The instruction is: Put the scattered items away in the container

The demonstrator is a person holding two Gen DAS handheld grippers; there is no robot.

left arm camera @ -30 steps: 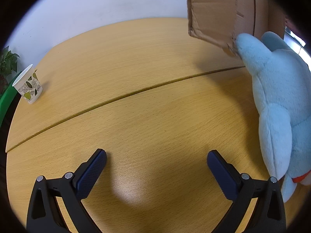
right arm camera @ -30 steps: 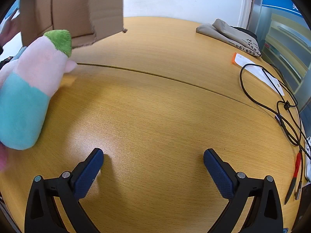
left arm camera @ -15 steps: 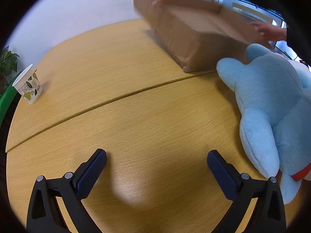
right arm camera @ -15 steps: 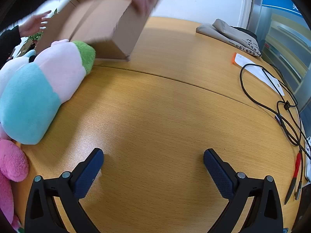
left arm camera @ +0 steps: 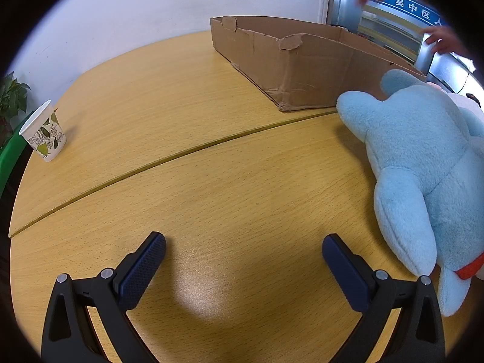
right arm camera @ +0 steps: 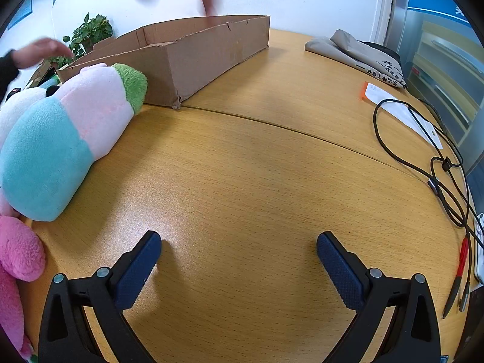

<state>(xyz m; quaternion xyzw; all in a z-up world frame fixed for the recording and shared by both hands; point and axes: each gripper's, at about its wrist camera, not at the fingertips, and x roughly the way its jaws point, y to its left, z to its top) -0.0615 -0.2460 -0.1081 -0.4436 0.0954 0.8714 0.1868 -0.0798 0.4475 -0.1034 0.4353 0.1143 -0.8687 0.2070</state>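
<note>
An open cardboard box point(left arm camera: 302, 60) stands upright on the far side of the wooden table; it also shows in the right wrist view point(right arm camera: 193, 57). A light blue plush toy point(left arm camera: 423, 166) lies at the right of the left wrist view, touching the box. A teal, pink and green plush point(right arm camera: 69, 139) lies at the left of the right wrist view, its green end against the box. A pink plush point(right arm camera: 15, 260) lies in front of it. My left gripper point(left arm camera: 243, 251) and right gripper point(right arm camera: 239, 248) are both open and empty, low over bare table.
A leaf-patterned paper cup point(left arm camera: 44, 134) stands at the table's far left edge. A grey folded bag point(right arm camera: 357, 54), a paper slip point(right arm camera: 399, 109), black cables point(right arm camera: 438, 163) and pens point(right arm camera: 456, 281) lie on the right. A person's hands point(right arm camera: 36, 51) hover above the box.
The box, tipped in the air a second ago, has been set down upright on the table. The hands have let go and lifted away. The plush toys lie spilled beside it. Both grippers stayed still.
</note>
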